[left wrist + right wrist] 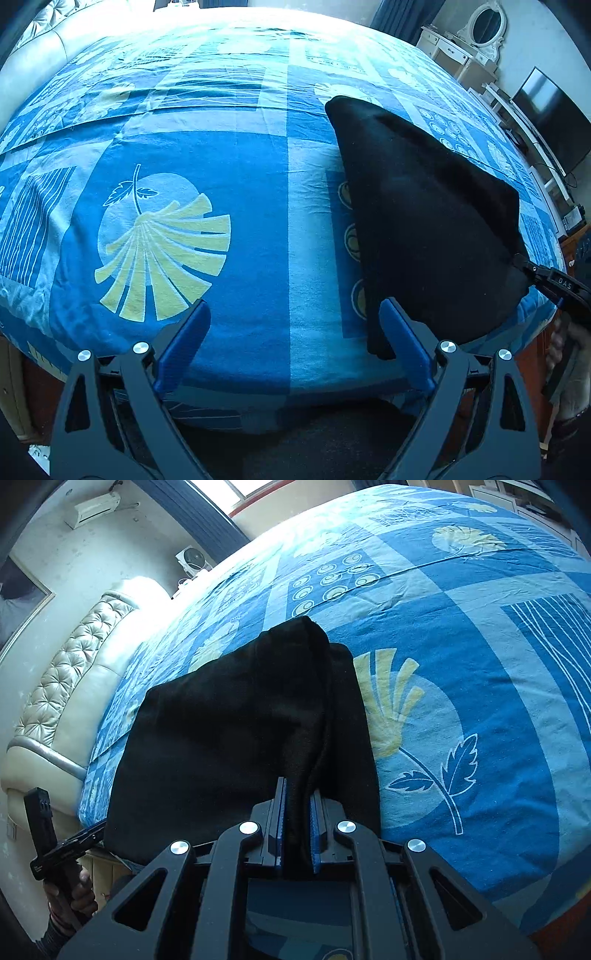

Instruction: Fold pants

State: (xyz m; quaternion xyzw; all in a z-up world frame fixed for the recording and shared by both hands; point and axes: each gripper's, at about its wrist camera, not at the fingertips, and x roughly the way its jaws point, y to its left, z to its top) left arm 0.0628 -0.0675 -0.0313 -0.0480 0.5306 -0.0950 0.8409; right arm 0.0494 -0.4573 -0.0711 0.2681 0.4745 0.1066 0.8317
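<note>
The black pants [424, 206] lie partly folded on the blue patterned bed cover [240, 221]. My left gripper [293, 321] is open and empty; its right finger [400, 332] is beside the near corner of the pants. My right gripper [298, 812] is shut on a bunched fold of the pants [236, 720] and holds it lifted a little off the bed cover [480, 701]. In the left wrist view the right gripper [526, 266] pinches the pants' right corner. In the right wrist view the left gripper [90, 836] shows at the lower left by the pants' edge.
A padded cream headboard [66, 686] runs along the bed's far side. A white dresser with an oval mirror [476, 40] and a dark TV screen [554, 122] stand beyond the bed. The bed's near edge [295, 391] is just under my left gripper.
</note>
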